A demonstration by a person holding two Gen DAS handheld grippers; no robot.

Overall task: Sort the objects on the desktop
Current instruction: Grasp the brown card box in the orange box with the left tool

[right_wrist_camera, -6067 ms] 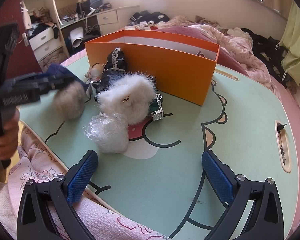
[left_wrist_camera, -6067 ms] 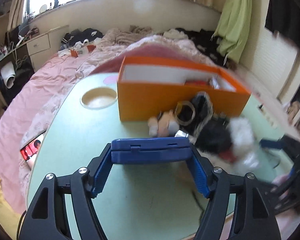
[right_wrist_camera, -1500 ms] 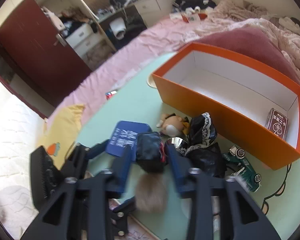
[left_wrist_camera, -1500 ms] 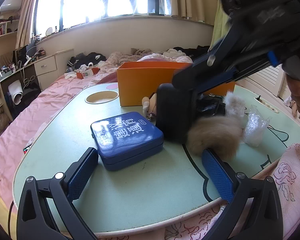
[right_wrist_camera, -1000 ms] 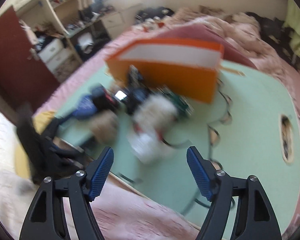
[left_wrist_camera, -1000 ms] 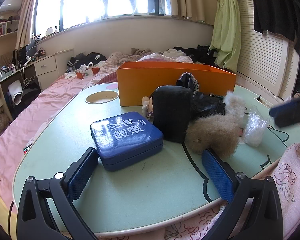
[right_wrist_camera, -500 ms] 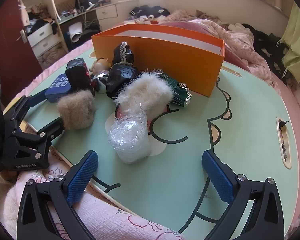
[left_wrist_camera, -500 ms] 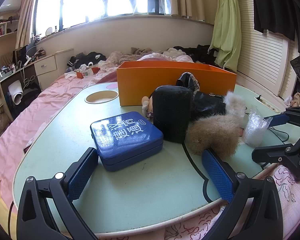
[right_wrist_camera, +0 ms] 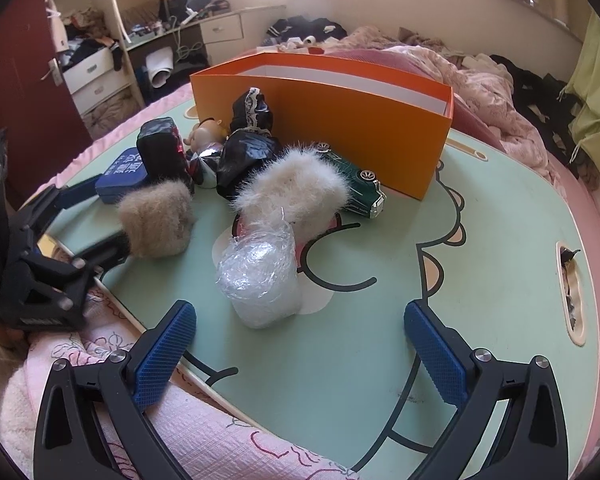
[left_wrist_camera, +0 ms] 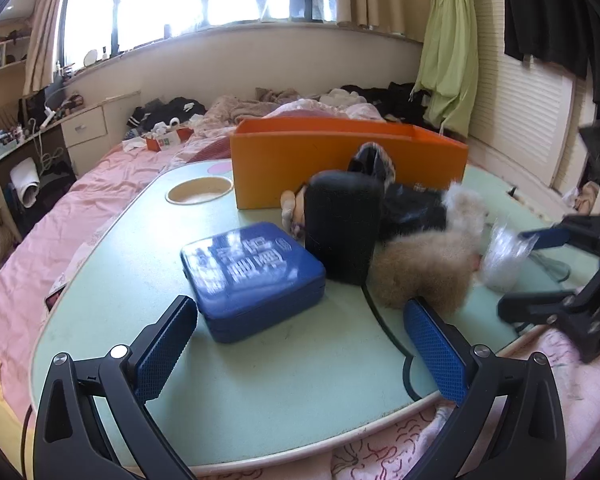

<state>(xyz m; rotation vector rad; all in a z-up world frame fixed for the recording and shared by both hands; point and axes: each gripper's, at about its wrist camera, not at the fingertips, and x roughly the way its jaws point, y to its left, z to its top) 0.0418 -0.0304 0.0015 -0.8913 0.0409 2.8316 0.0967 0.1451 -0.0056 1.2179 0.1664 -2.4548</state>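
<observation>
With jaws wide and empty, the right gripper (right_wrist_camera: 300,348) could crush or topple the crinkly clear plastic-wrapped bundle (right_wrist_camera: 260,280) near the tall orange cardboard box (right_wrist_camera: 340,108).

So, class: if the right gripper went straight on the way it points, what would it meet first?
Most likely the clear plastic-wrapped bundle, which sits just ahead of the right gripper between its open jaws, a little left of centre; depth is hard to judge.

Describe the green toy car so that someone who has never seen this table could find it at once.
Find the orange box on the pale green table. At the foot of its long front wall, near the right corner, lies the green toy car. It is the only hard, shiny, wheeled thing, beside the white fluffy pouch.
</observation>
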